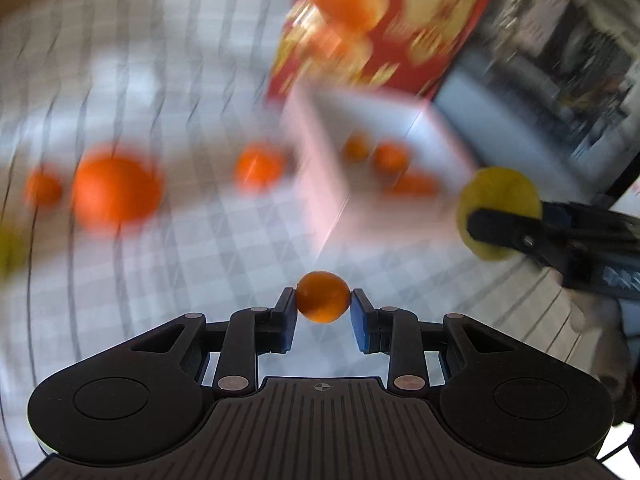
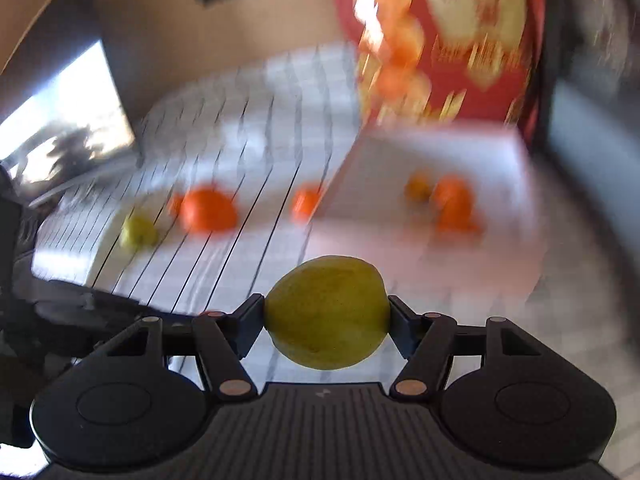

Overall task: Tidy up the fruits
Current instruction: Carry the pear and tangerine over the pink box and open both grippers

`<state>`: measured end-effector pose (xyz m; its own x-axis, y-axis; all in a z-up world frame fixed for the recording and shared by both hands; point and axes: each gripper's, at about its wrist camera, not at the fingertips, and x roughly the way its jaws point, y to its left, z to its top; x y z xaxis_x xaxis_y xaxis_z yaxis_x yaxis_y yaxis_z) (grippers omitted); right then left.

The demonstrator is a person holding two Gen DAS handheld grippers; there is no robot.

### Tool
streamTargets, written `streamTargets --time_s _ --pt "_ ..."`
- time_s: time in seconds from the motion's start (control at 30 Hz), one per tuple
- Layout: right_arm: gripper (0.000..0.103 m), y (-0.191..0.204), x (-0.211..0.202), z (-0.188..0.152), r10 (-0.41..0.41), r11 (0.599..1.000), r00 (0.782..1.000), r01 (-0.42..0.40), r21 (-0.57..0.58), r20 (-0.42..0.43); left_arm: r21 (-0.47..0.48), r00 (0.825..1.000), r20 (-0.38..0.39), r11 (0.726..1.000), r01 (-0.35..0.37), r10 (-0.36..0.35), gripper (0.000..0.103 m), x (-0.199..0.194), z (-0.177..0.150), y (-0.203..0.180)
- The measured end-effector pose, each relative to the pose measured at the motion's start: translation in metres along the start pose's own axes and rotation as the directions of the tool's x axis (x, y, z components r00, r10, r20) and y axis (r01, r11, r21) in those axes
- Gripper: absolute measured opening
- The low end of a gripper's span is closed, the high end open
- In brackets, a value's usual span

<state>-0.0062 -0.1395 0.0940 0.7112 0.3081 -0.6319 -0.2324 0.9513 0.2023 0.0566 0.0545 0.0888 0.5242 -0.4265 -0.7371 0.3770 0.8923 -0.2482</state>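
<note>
A small orange fruit (image 1: 323, 303) sits between the pads of my left gripper (image 1: 323, 299), which is shut on it above the checked tablecloth. My right gripper (image 2: 326, 314) is shut on a yellow-green lemon (image 2: 326, 332); the left wrist view shows this lemon (image 1: 500, 196) at the right, level with the box. A white open box (image 1: 320, 168) (image 2: 460, 144) with a red printed lid (image 1: 400, 20) stands ahead, with a few oranges (image 1: 390, 158) (image 2: 452, 200) inside. Both views are blurred.
Loose oranges (image 1: 116, 192) (image 1: 260, 166) (image 2: 208, 208) (image 2: 306, 202) lie on the cloth left of the box. Another lemon (image 2: 138, 230) lies further left. A dark screen or window (image 1: 560, 80) is behind the box on the right.
</note>
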Motion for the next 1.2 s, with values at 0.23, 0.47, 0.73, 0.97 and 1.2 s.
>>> streamTargets --time_s 0.23,0.47,0.73,0.97,1.2 --pt "0.065 -0.051 0.020 0.090 -0.152 0.987 0.984 0.156 -0.041 0.096 -0.001 0.986 0.121 0.993 0.114 -0.113 0.036 0.054 0.075 -0.020" --pt "0.065 -0.088 0.117 0.129 -0.074 0.996 0.992 0.078 0.034 -0.106 -0.056 0.990 0.135 0.997 0.052 -0.044 0.036 0.039 0.041 -0.005" --pt "0.065 -0.049 0.199 0.131 -0.101 0.989 0.969 0.073 -0.130 -0.223 -0.178 0.993 0.087 0.982 -0.067 0.084 0.036 -0.009 -0.043 0.034" --pt "0.066 -0.036 0.224 0.123 -0.138 0.977 0.949 0.083 -0.197 -0.283 -0.340 0.983 0.052 0.929 -0.150 0.178 0.036 -0.028 -0.080 0.077" --pt "0.067 -0.015 0.183 0.120 -0.157 0.974 0.969 0.120 -0.193 -0.191 -0.366 0.970 0.045 0.907 -0.207 0.239 0.036 -0.040 -0.086 0.097"
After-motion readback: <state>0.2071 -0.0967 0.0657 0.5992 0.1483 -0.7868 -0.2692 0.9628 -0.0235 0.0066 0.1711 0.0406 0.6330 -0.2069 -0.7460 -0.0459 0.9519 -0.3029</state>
